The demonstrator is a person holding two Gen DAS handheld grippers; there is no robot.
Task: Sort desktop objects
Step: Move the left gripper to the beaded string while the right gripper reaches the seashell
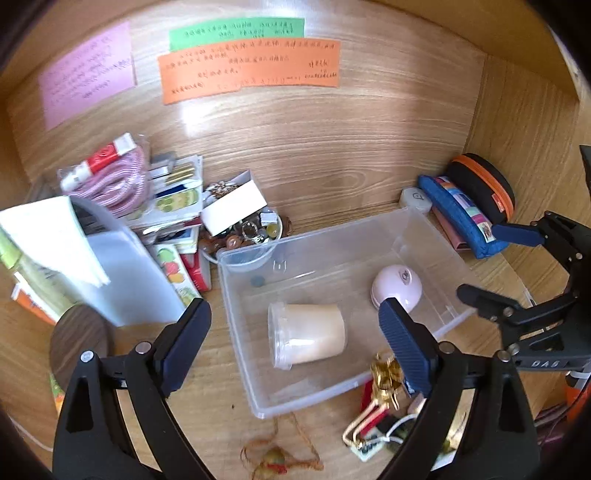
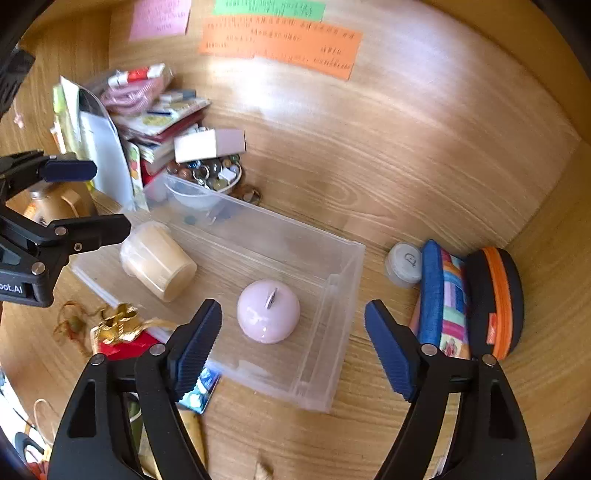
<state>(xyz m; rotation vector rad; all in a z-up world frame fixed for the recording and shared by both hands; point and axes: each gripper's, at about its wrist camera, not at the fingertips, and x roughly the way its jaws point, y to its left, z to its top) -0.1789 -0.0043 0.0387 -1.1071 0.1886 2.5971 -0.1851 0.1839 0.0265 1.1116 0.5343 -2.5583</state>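
Both grippers, left gripper (image 1: 295, 332) and right gripper (image 2: 293, 332), hover with jaws wide and empty over the clear bin (image 1: 424, 236) (cup (image 1: 310, 338) and pink dome (image 2: 267, 312) inside); clutter (image 1: 177, 206) crowds its left.

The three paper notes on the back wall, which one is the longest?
The orange paper note; it stretches wider than the green note above it and the pink note to its left.

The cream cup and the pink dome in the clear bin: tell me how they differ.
The cream cup lies on its side, clear lid toward the bin's left wall; the pink dome sits upright on its flat base. The cup is a tapered cylinder, the dome a rounded half-sphere with a small emblem on top. The cup is beige and matte, the dome pale pink and glossy. Both rest loose inside the clear bin, apart from each other.
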